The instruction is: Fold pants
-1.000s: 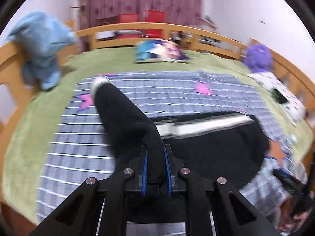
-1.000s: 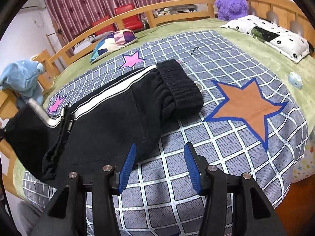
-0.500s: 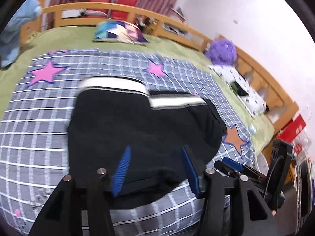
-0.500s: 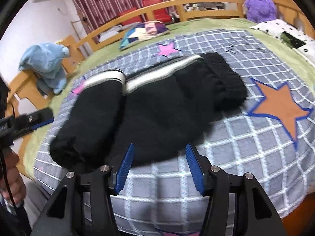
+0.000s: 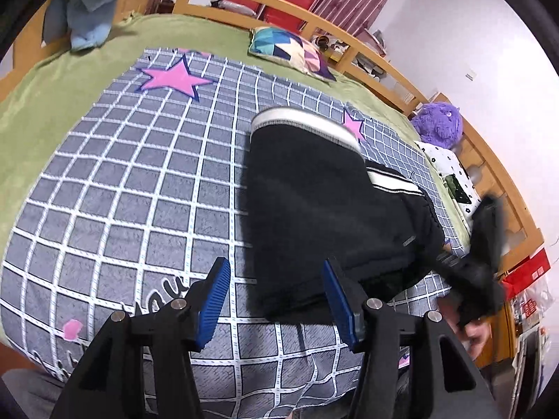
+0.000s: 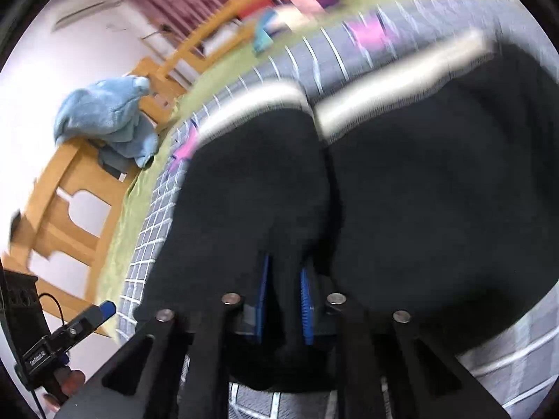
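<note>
Black pants (image 5: 314,202) with a white side stripe lie folded on the grey checked blanket (image 5: 122,192); one leg is laid over the rest. My left gripper (image 5: 277,300) stands open just above the blanket, and the fold's near corner reaches between its blue pads (image 5: 216,296) without touching them. In the right wrist view the pants (image 6: 419,192) fill the frame. My right gripper (image 6: 284,293) is closing, its blue pads (image 6: 305,300) pinching a ridge of black fabric at the near edge. The right gripper (image 5: 482,244) shows blurred at the pants' right end.
A wooden rail (image 5: 216,10) rings the bed. A blue plush toy (image 5: 101,3) hangs on it at the far left. A patchwork cushion (image 5: 290,52), a purple plush toy (image 5: 440,125) and a white patterned pillow (image 5: 450,178) lie along the far side.
My left gripper let go of the pant leg, which now lies folded over, and drew back toward the near edge. My right gripper moved in to the pants and closed on the fabric.
</note>
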`<state>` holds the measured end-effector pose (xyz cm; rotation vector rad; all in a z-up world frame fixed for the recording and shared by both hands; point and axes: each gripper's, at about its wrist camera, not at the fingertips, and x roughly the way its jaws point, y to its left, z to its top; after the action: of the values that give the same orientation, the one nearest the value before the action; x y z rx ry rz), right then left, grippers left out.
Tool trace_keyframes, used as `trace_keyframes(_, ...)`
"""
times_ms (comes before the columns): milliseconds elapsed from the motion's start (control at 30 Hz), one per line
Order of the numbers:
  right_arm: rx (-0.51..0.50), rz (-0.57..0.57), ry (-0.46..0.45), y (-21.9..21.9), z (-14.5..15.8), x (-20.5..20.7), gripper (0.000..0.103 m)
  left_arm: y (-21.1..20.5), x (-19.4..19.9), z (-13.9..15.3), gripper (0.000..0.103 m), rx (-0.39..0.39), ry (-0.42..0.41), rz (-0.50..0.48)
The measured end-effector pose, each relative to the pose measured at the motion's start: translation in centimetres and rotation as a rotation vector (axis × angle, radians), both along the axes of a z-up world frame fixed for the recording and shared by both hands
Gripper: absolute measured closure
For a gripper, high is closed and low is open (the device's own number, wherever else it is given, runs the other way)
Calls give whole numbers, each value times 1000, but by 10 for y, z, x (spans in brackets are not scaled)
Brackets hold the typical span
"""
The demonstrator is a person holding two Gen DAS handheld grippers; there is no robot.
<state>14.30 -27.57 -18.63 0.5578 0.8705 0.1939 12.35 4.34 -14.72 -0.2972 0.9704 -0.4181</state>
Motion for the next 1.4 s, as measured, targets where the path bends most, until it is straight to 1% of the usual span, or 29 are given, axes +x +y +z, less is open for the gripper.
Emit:
trace_keyframes(33,-34,-8,-48,-5,15,-3,90,-5,2,-3,51,7,15,-11)
trace_keyframes(67,-74,-57,-106,-17,35,-8,90,-10,2,-5,51,11,21,-21)
trace_keyframes(100,-96,-90,-138,-29,49,-12,90,-15,2,-6,51,15,23,-34)
trace_keyframes(200,-208,-178,-199,-71,82,-22,90,-35,2,-3,51,34,13,-85)
trace_keyframes(267,-301,-234,-206,-100,90,-30,90,-52,3,2,51,48,-1,-118)
trace_keyframes(333,-347,-278,-172,-126,85,-35,90,-69,4,7,51,50,-12,-150)
trace_keyframes(400,-386,-324,-118,-155,69,-42,90,-85,7,10,51,50,-17,-175)
trace_keyframes(467,-447,-359,-81,-170,53,-48,90,-104,9,13,51,58,-21,-204)
trace_keyframes(533,-447,-386,-76,-187,44,-54,90,-120,11,14,51,71,-23,-232)
trace_keyframes(600,-400,-384,-84,-202,40,-59,90,-135,11,16,51,73,-27,-250)
trace_keyframes(633,-381,-389,-85,-204,36,-58,90,-144,12,16,51,76,-27,-258)
trace_keyframes(667,-390,-389,-77,-203,33,-56,84,-151,13,16,51,80,-27,-265)
trace_keyframes(700,-413,-376,-62,-203,30,-54,78,-160,12,16,51,86,-29,-276)
trace_keyframes(733,-460,-335,-31,-198,24,-48,78,-166,11,16,51,91,-35,-280)
trace_keyframes(767,-493,-314,-21,-197,23,-49,77,-171,10,17,51,101,-48,-283)
trace_keyframes(800,-512,-310,-24,-196,24,-49,75,-176,10,17,51,116,-59,-287)
trace_keyframes(833,-531,-329,-47,-196,30,-57,72,-181,10,17,51,142,-73,-291)
trace_keyframes(900,-539,-368,-97,-192,40,-70,56,-188,14,15,51,176,-82,-281)
trace_keyframes(967,-527,-347,-152,-185,50,-77,54,-193,18,7,51,168,-59,-282)
trace_keyframes(1000,-525,-328,-160,-181,49,-76,54,-195,18,2,51,169,-49,-287)
trace_keyframes(1033,-527,-307,-160,-177,47,-75,54,-200,17,-8,49,189,-43,-293)
trace_keyframes(1067,-539,-274,-145,-173,40,-70,54,-203,13,-20,43,229,-49,-291)
trace_keyframes(1133,-594,-229,-58,-166,12,-61,55,-208,5,-39,40,306,-76,-298)
trace_keyframes(1167,-576,-218,-28,-168,-5,-60,54,-209,1,-45,38,334,-92,-299)
trace_keyframes(1200,-521,-213,-33,-171,-13,-64,53,-208,-2,-46,38,334,-102,-299)
trace_keyframes(1233,-491,-220,-28,-175,-12,-66,52,-207,-1,-43,38,320,-97,-300)
trace_keyframes(1300,-455,-205,14,-182,-7,-62,52,-203,8,-38,38,287,-44,-307)
trace_keyframes(1333,-450,-197,24,-183,-3,-59,51,-198,14,-34,39,251,-14,-302)
trace_keyframes(1400,-476,-169,10,-184,11,-54,51,-187,26,-27,39,199,5,-265)
